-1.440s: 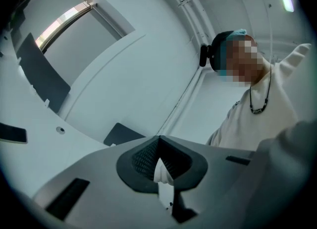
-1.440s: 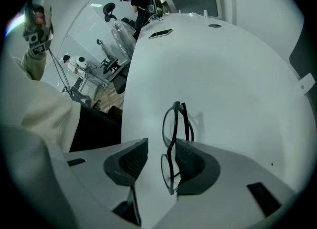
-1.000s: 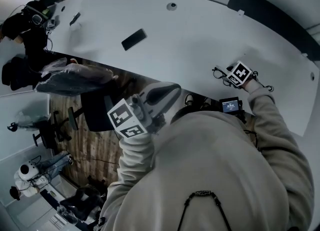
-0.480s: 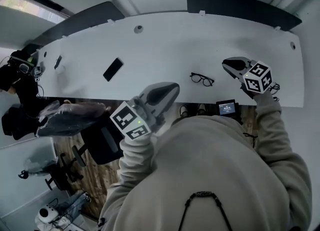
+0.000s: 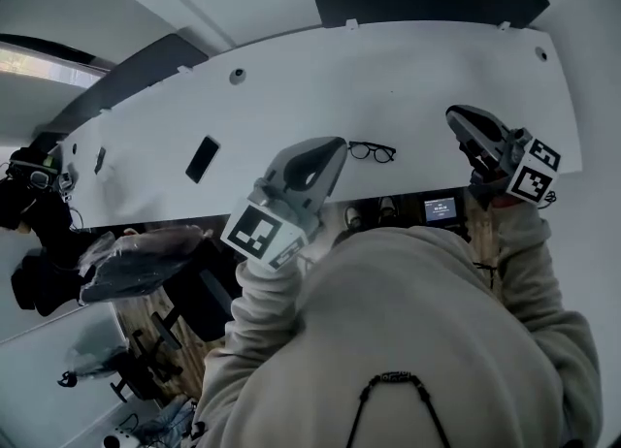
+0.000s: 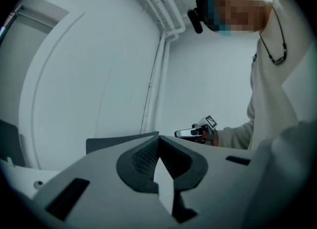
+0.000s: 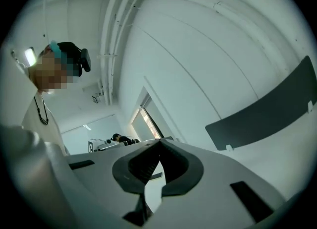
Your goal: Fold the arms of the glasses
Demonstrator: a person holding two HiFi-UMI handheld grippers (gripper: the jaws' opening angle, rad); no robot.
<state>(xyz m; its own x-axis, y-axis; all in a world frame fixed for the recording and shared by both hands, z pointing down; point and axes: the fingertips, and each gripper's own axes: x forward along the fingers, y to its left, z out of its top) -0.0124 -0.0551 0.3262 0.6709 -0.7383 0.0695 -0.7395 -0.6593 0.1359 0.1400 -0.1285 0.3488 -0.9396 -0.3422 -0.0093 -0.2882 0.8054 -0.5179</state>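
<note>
Presently, stage: both grippers are raised off the table (image 5: 437,68); neither touches the glasses (image 5: 372,151).
Left gripper (image 5: 333,148): jaws fully together, nothing between them.
Right gripper (image 5: 454,116): jaws have just been closing and now meet, empty.
Glasses: flat on the table between the two gripper tips, near the left one, well apart from the right, lower than both.
Arms: too small to tell whether folded.
Recommended: if an arm stands open, steady the frame front with one gripper and push that arm inward near its hinge with the other's closed tip, gently.
Risk: the thin frame will likely slide on the smooth top.
</note>
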